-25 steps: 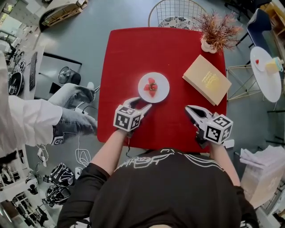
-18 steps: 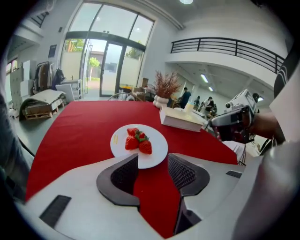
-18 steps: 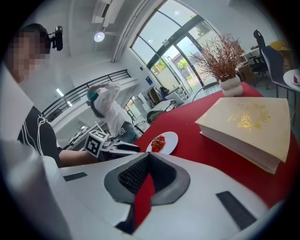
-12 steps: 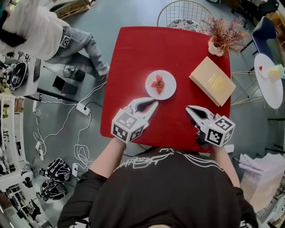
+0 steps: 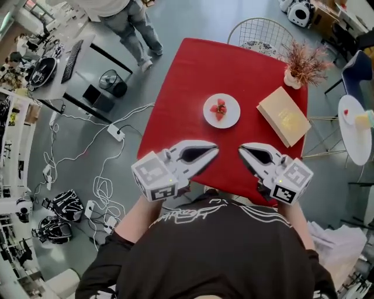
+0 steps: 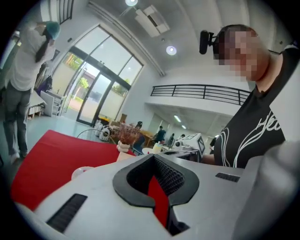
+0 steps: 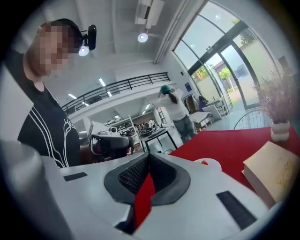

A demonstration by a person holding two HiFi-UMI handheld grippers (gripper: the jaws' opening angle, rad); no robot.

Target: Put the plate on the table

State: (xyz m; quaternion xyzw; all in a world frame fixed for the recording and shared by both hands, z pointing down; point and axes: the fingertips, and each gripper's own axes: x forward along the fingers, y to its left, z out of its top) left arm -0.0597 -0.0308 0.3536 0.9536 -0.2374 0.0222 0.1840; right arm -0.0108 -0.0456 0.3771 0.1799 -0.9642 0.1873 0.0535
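Note:
A small white plate (image 5: 221, 110) with cut strawberries rests on the red table (image 5: 187, 93), near its middle. Both grippers hover over the table's near edge, tips pointing inward toward each other and well short of the plate. My left gripper (image 5: 215, 150) is shut with nothing between its jaws. My right gripper (image 5: 241, 150) is likewise shut and empty. In the left gripper view only the plate's rim (image 6: 80, 171) peeks past the closed jaws. The right gripper view shows the plate (image 7: 209, 163) beyond its closed jaws.
A tan book (image 5: 283, 116) lies at the table's right side, with a potted dried plant (image 5: 301, 65) behind it. A wire chair (image 5: 260, 32) stands at the far edge. Cables and a power strip (image 5: 115, 132) lie on the floor left. A person (image 5: 125, 17) stands far left.
My left gripper has closed its jaws and drawn back from the plate toward the table's near edge. The plate stays on the table. The bystander walked away to the far left.

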